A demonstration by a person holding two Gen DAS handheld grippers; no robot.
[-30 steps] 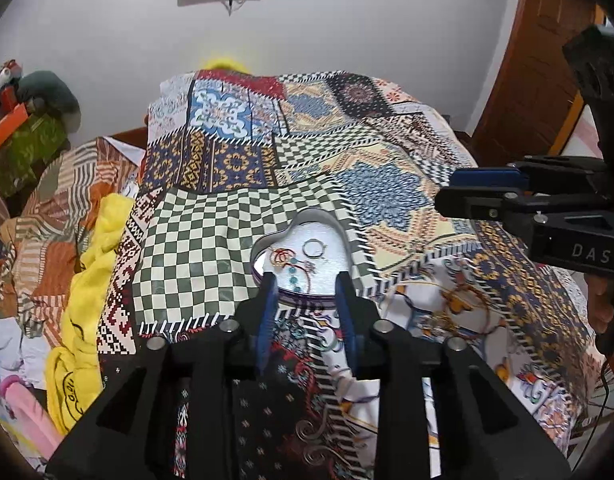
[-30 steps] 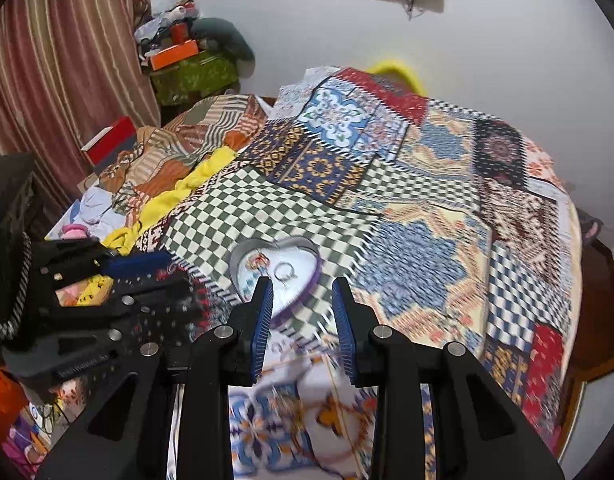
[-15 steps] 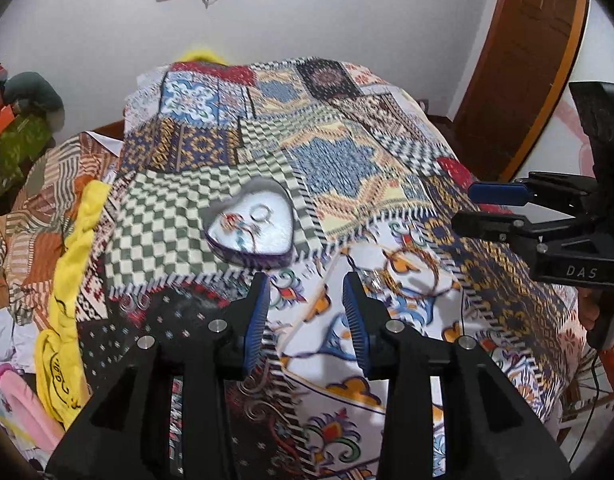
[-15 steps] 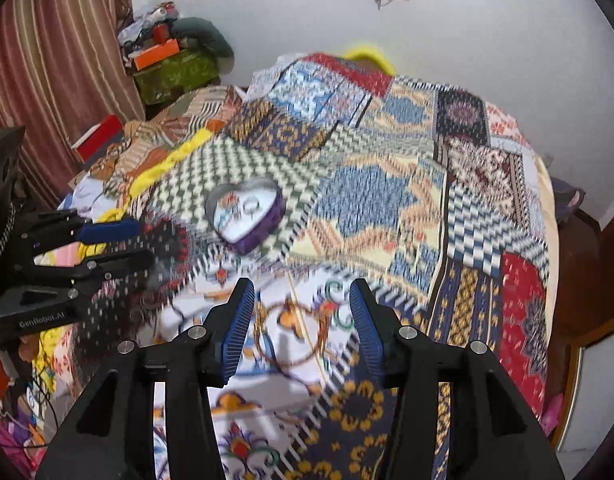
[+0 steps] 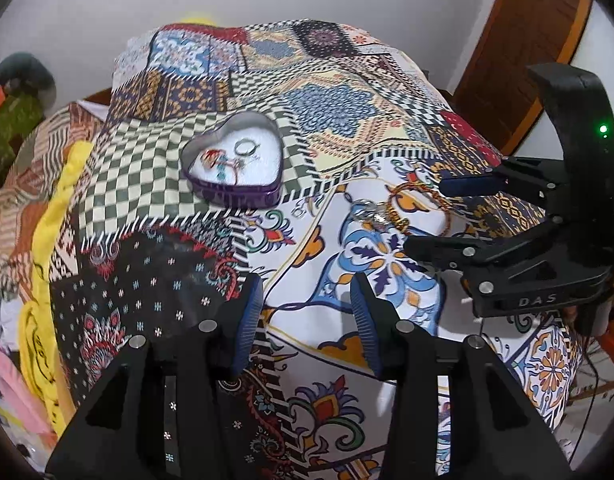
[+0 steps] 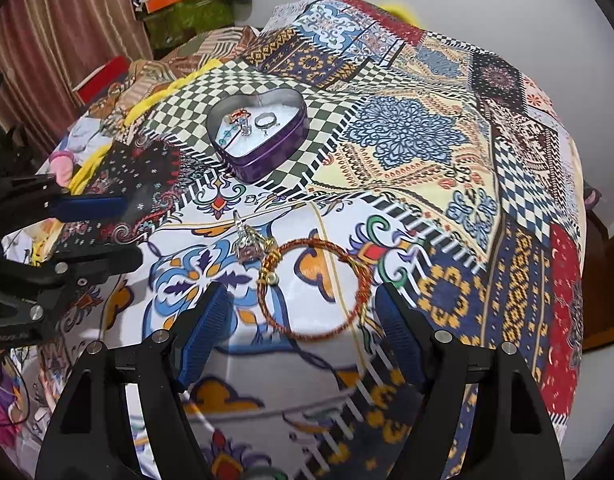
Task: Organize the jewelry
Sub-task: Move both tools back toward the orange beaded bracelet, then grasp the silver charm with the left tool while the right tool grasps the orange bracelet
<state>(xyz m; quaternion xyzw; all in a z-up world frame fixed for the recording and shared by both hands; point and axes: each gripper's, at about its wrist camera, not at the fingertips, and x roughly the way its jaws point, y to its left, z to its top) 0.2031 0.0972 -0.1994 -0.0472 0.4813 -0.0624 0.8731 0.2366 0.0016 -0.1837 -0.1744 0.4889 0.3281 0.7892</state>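
Over bangle (image 6: 313,290) now, R claw (image 6: 297,334) wider

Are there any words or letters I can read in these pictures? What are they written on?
"DAS": pale letters on the black body of the right tongs, seen from the left camera.
The left tongs carry a faint label low on their body in the right camera, too blurred to read.
Nothing readable on the heart-shaped tin or the patchwork bedspread.

Both wrist cameras look forward and down along their own fingers at the patchwork bedspread (image 5: 155,168), from close above. Both views share the heart-shaped tin (image 5: 235,168) (image 6: 263,136) ahead.
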